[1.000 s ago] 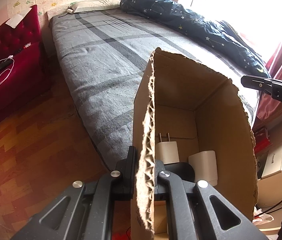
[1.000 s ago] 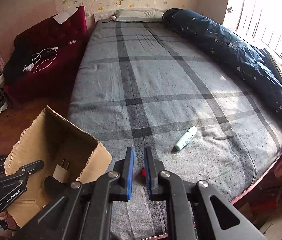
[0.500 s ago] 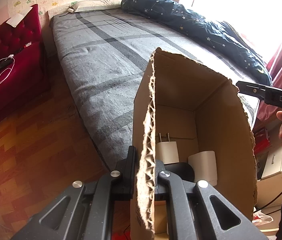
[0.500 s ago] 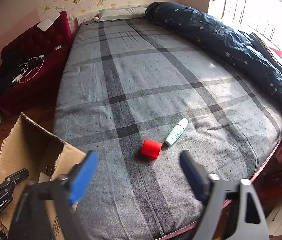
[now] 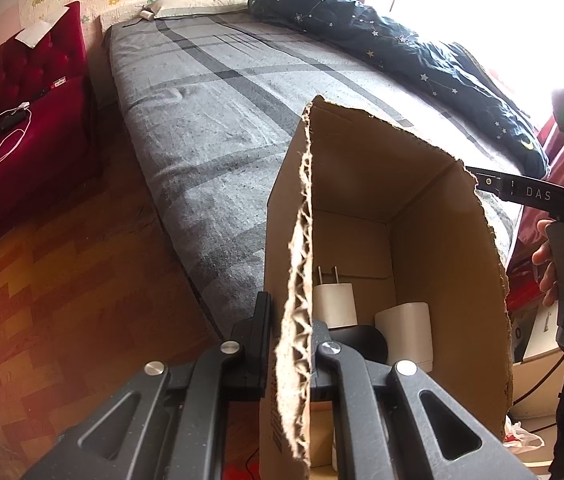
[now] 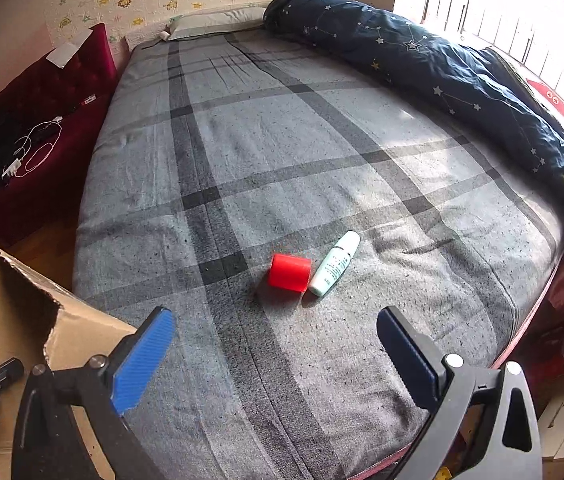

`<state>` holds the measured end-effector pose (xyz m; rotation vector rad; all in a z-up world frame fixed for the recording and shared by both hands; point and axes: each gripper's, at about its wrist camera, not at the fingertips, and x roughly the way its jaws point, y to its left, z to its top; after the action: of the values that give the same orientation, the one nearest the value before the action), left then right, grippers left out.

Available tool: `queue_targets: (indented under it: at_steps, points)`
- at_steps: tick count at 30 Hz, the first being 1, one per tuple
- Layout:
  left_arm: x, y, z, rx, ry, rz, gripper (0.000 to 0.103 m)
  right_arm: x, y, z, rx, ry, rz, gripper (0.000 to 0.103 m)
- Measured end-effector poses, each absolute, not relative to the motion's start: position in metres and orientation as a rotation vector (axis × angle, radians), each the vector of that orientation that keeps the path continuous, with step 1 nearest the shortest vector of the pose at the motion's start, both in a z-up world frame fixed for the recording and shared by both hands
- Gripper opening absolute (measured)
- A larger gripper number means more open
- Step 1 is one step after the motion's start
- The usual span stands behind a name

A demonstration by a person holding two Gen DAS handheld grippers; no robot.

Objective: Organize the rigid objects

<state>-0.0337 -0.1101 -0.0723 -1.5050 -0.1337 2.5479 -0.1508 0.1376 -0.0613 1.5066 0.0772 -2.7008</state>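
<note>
Cardboard box is clamped at its torn wall by the left gripper. On the bed, red cylinder touches a pale tube. Right gripper, jaws just spread wide and empty, likely needs to descend onto the cylinder.

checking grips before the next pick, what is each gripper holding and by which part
The left gripper is clamped on the cardboard box, by the torn top edge of its near wall. The right gripper holds nothing; its jaws stand wide open above the bed.
</note>
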Motion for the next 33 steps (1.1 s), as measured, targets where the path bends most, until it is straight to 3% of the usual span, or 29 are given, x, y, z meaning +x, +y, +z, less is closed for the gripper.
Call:
queue_targets:
  at_steps: [18, 33]
  points:
    - [-0.051, -0.117, -0.081, -1.518, -0.147, 2.531, 0.009, -0.21, 0.144, -0.152, 1.683, 0.063, -2.694, 0.103]
    - [-0.06, -0.119, -0.084, -1.526, -0.155, 2.524, 0.009, -0.225, 0.15, -0.168, 1.737, 0.007, -2.695, 0.099]
